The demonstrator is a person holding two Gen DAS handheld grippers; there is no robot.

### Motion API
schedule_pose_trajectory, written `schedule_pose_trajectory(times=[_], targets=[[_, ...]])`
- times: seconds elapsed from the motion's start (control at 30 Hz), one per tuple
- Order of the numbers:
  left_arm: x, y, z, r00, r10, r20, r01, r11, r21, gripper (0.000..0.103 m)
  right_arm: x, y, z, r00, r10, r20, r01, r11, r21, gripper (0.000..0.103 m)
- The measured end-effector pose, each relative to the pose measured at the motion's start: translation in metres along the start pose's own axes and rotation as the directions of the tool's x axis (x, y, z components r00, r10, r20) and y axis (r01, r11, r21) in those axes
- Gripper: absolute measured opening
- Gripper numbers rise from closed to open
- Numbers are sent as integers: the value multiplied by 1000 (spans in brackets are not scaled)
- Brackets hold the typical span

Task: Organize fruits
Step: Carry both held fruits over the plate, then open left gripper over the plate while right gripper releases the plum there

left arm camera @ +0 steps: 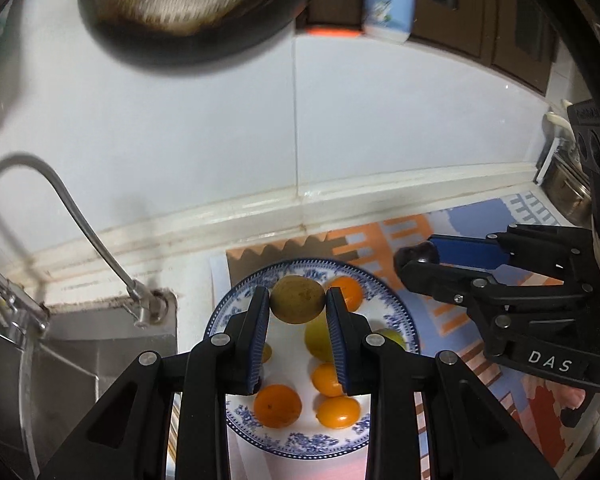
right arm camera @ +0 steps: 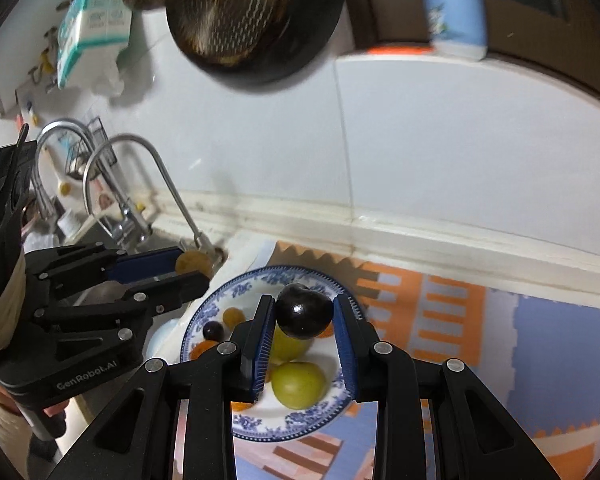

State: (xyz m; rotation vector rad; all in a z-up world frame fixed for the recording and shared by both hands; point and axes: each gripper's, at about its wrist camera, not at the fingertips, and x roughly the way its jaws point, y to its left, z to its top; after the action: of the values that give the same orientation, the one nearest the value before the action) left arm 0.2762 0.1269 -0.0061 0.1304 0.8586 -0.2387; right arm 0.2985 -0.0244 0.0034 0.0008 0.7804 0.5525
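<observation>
The left gripper (left arm camera: 298,306) is closed on a brownish-green round fruit (left arm camera: 298,299), pinched at its sides between the blue pads, and it hangs over the blue-patterned plate (left arm camera: 400,312). The right gripper (right arm camera: 304,316) is likewise clamped on a dark plum (right arm camera: 304,311), held above the plate's far half.

Nearest on the plate, under the left gripper, lie small orange fruits (left arm camera: 278,406), and beside them a pale green fruit (left arm camera: 318,338). In the right wrist view two green fruits (right arm camera: 299,385) lie near the plate's middle, with a small dark fruit (right arm camera: 213,330) and a small yellow one (right arm camera: 233,316) towards its left rim. The plate rests on a patterned mat (right arm camera: 480,340). Beyond the plate's left side is the sink with a curved tap (left arm camera: 84,228); beyond the plate's far rim the white tiled wall (left arm camera: 380,120) rises, with a dark pan (left arm camera: 196,4) hung high on it.

The step in hand appears to be carrying both fruits, each gripped only across its widest part. To do it well, the person should keep both grips firm but not crushing, keep the two grippers apart so they do not knock, lower each fruit close to its resting place before releasing, and choose a free spot so that round neighbours are not nudged into rolling.
</observation>
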Motion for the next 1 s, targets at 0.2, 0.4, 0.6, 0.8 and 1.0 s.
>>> schedule_pose_trajectory(times=[0.2,0.4,0.6,0.8,1.0], targets=[[24,15,-1,999,19,-37,-19,1000,-6,29,41,3,10,995,43,-89,-47,998,-38,31],[51,27,-1,995,23,-101,-24,1000,-7,29,87,1,12,976,89,-197,-99,994,-46,31],[71,34,-3,990,-10,-141,6,1000,-29,29,113,-3,15,967,73,-246,-95,992,-78,31],[84,36,-4,984,-36,-176,28,999,-46,29,120,-4,20,961,87,-262,-110,991,-76,31],[83,34,-3,982,-21,-187,14,999,-39,36,126,-10,18,955,106,-277,-120,992,-35,31]])
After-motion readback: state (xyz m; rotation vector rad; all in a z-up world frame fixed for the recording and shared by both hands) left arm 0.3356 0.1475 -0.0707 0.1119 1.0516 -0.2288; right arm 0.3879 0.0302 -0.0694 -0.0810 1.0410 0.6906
